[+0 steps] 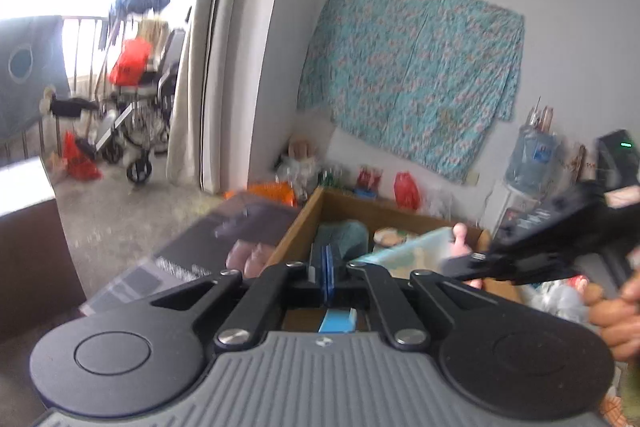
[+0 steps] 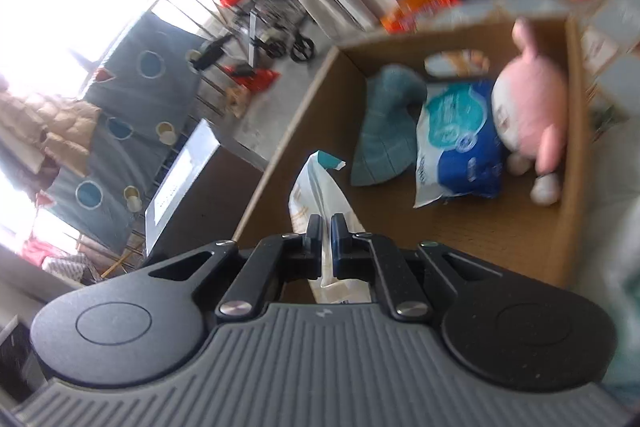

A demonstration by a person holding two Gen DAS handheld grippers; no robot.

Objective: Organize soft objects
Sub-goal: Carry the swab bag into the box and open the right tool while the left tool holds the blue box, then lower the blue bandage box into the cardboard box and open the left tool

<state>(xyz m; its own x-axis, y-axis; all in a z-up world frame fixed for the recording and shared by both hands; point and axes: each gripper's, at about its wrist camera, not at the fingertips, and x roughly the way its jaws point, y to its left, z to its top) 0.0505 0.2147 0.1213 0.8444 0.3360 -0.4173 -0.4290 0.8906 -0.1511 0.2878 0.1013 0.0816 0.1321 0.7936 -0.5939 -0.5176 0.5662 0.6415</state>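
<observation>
The right hand-held gripper [image 2: 326, 247] is clamped on a white pouch [image 2: 320, 183], held above the box [image 2: 280, 147]. Inside the box lie a teal cloth [image 2: 386, 127], a blue pack [image 2: 460, 139] and a pink plush [image 2: 536, 99]. The left hand-held gripper [image 1: 328, 275] has its fingers together, nothing between them.

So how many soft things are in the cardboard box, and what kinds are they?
Inside the cardboard box:
Pink plush toy: 1
Teal cloth: 1
Blue-and-white soft pack: 1
Cream pack, far corner: 1
Total in box: 4
Plus 1 white pouch held above it by the right gripper.
</observation>
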